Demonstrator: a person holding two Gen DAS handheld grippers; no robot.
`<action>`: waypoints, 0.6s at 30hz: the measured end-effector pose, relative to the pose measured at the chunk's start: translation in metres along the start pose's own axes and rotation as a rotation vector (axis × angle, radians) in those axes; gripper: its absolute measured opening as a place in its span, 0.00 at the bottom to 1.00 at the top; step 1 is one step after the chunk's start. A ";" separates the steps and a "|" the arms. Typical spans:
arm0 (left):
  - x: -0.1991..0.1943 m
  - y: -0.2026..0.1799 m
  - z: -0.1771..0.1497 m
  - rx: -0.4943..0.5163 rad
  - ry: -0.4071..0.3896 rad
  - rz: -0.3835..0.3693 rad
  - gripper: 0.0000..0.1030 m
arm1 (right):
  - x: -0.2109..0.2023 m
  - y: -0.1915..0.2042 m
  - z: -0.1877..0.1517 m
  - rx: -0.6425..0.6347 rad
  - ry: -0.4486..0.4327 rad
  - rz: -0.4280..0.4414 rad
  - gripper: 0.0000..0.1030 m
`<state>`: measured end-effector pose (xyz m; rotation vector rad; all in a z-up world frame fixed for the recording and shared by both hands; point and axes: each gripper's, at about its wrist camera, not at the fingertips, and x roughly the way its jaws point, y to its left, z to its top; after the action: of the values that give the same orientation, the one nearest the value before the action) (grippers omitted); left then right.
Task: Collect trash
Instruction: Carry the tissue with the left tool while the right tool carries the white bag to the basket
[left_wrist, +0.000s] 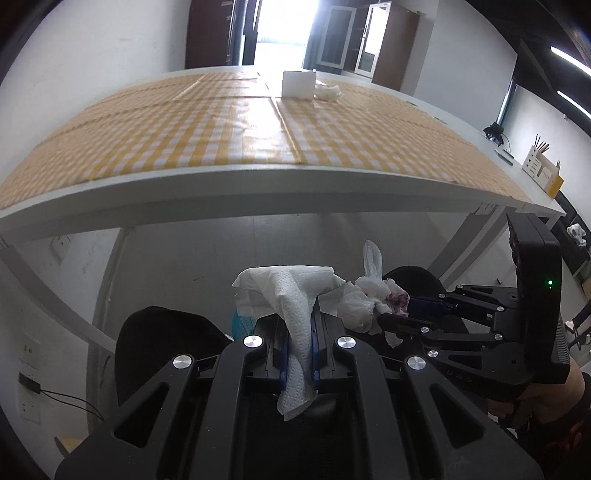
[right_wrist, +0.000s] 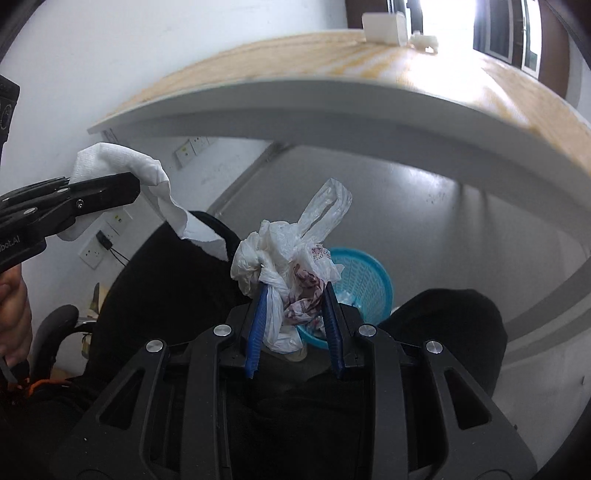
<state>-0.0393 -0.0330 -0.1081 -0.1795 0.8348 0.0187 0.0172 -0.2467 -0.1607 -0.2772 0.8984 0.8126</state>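
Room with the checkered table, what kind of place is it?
Probably an office or meeting room: a long table with a yellow checked cloth, glass-door cabinets at the back, and wall sockets. A blue wastebasket stands underneath.

White lettering on the black body of the left hand-held gripper, at the left edge of the right wrist view, reads "bot.AI", with its beginning cut off by the frame. Embossed letters on the right hand-held gripper body are too faint to read.
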 end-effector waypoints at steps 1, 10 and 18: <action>0.006 0.001 -0.001 -0.004 0.013 -0.003 0.07 | 0.005 -0.002 -0.001 0.004 0.012 0.000 0.27; 0.058 0.016 -0.012 -0.045 0.109 -0.002 0.07 | 0.064 -0.021 -0.006 0.073 0.121 0.022 0.27; 0.122 0.037 -0.017 -0.101 0.193 0.024 0.08 | 0.114 -0.034 -0.003 0.105 0.214 0.012 0.27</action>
<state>0.0270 -0.0055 -0.2145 -0.2698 1.0291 0.0673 0.0807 -0.2134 -0.2557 -0.2704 1.1410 0.7537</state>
